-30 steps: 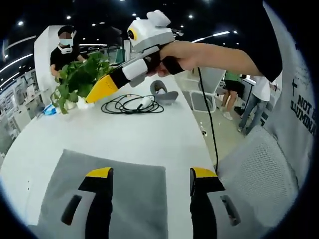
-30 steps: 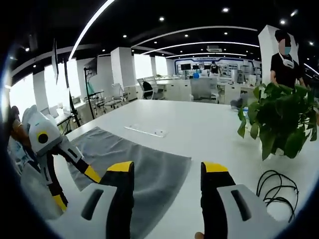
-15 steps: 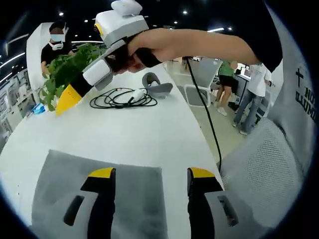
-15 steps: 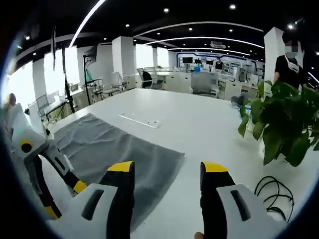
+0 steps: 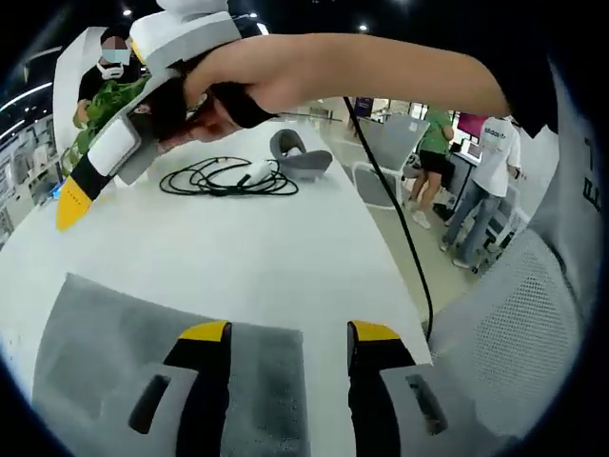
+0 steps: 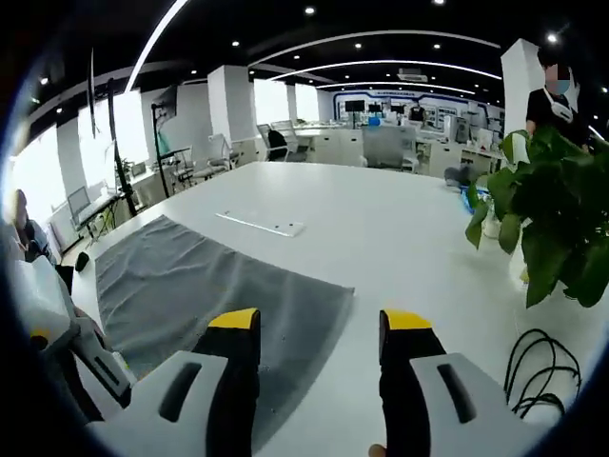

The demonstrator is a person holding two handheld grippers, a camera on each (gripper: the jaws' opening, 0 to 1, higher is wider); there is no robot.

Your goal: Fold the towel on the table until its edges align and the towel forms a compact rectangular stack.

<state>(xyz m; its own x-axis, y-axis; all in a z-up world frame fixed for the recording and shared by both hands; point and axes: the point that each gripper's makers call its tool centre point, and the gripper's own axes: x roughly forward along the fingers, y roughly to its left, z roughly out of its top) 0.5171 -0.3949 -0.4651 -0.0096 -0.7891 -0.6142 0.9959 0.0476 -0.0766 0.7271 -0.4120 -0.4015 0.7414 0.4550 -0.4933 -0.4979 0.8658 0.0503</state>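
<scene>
Towel (image 6: 214,290) lies flat, unfolded, under both grippers, left (image 5: 285,335) and right (image 6: 309,322), jaws apart, empty; folding hasn't begun.

My right claw (image 6: 319,328) hangs with its jaws apart, holding nothing, over the near corner of the grey towel (image 6: 205,295) lying flat on the white worktop (image 6: 381,233). A leafy plant (image 6: 552,224) stands to my right, a black cable (image 6: 542,367) coiled beside it.
</scene>
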